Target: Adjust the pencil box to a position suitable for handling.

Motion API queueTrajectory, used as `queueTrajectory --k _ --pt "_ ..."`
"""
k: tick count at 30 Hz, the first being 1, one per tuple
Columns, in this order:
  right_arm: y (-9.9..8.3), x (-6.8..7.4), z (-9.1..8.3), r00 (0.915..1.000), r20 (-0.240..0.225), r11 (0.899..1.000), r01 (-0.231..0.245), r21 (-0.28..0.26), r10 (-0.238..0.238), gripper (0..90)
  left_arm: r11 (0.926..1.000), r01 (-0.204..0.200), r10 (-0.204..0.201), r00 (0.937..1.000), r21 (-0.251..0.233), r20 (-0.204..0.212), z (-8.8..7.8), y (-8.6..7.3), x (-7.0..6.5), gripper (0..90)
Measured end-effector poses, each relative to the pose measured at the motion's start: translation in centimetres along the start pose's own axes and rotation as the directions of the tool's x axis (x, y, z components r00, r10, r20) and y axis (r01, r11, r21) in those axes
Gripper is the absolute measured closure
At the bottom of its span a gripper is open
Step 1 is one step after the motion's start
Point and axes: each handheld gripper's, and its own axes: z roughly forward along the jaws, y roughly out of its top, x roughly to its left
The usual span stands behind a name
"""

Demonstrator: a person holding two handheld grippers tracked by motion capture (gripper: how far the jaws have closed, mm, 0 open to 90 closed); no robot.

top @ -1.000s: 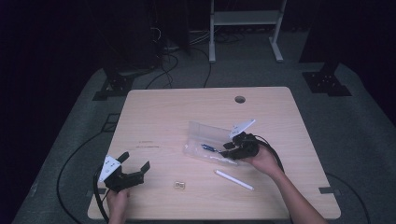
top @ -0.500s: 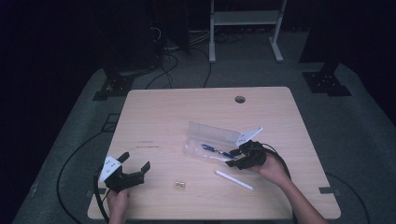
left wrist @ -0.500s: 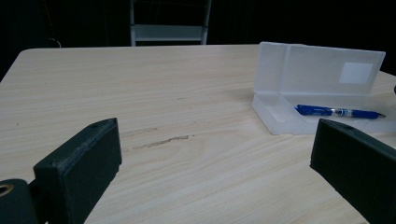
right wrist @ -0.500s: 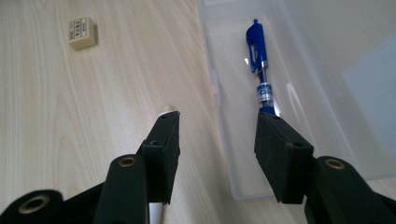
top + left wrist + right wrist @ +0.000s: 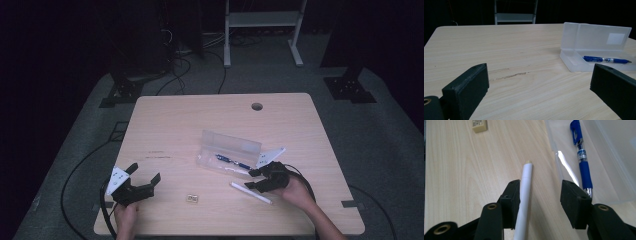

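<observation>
Jaws of your right gripper (image 5: 537,202) have just been opening and now stand about half apart, nothing clamped, with the white pen (image 5: 524,202) lying on the table just inside one jaw and alongside its pad. That looks like the step in hand: you've dropped the blue pen (image 5: 581,155) into the clear case (image 5: 616,170) and you're lining up on the white one, which lies just in front of the case on your side. Next move, as I read it: settle lower, centre the barrel between the pads, then close across it.

Your left gripper (image 5: 134,186) waits wide open and empty, well apart from the case, off toward the near left corner of the table (image 5: 200,120).

Your right gripper view gives you the pen's tan tip and the blue pen's clip close up; a small tan eraser (image 5: 479,125) sits beyond. From the left gripper view you get what that one hides: the case lid (image 5: 599,37) standing upright behind its tray. High view places the eraser (image 5: 192,198) near the case, on your side.
</observation>
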Motion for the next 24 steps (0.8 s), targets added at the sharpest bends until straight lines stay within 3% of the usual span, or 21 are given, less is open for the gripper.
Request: queueTrajectory --k 16,24 --pt "-1.8 0.8 -0.1 0.9999 -0.008 1.0 -0.009 -0.002 0.009 50.9 1.0 -0.002 0.002 1.0 0.0 0.0 0.0 0.0 -0.1 1.1" --pt "-2.1 1.5 0.2 0.9998 -0.011 1.0 0.013 0.007 -0.013 55.9 1.0 0.0 0.0 1.0 0.0 -0.001 0.0 0.0 0.0 1.1"
